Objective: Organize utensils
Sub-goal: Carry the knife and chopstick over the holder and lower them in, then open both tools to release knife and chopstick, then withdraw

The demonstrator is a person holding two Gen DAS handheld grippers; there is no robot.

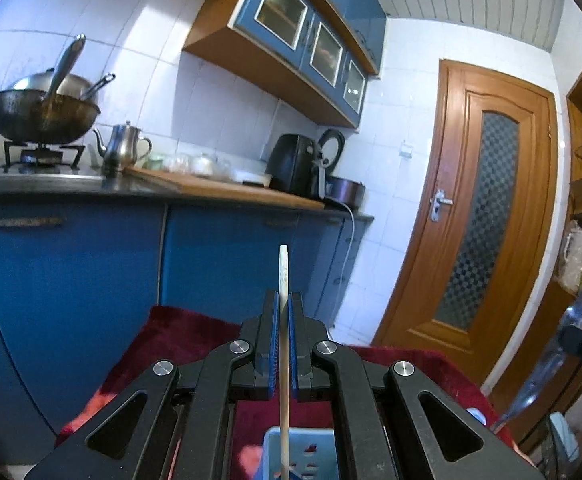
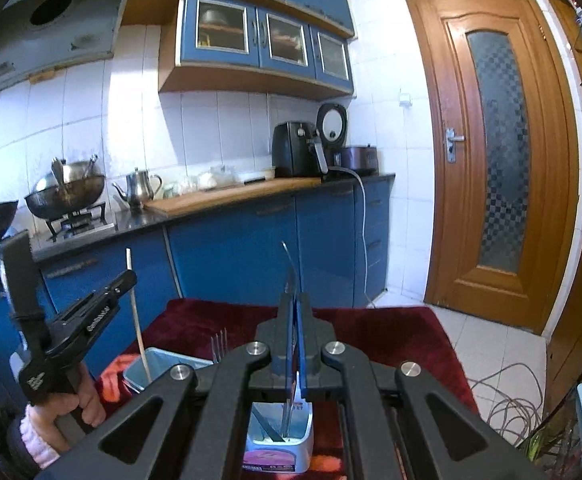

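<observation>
Wooden chopstick (image 1: pixel 283 344) clamped in left gripper (image 1: pixel 283 320) over blue basket (image 1: pixel 323 456); right gripper (image 2: pixel 294 320) clamped on metal utensil (image 2: pixel 291 280) above white holder (image 2: pixel 279 448); fork (image 2: pixel 219 345) already binned, both drops pending

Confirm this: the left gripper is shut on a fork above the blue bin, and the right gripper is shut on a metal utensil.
Not a fork. The left wrist view shows the left gripper shut on a chopstick above the blue bin. The right gripper is indeed shut on a metal utensil.

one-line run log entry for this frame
left tongs: shut on pale wooden chopstick above blue slotted holder | right tongs: shut on metal spoon above white holder
</observation>
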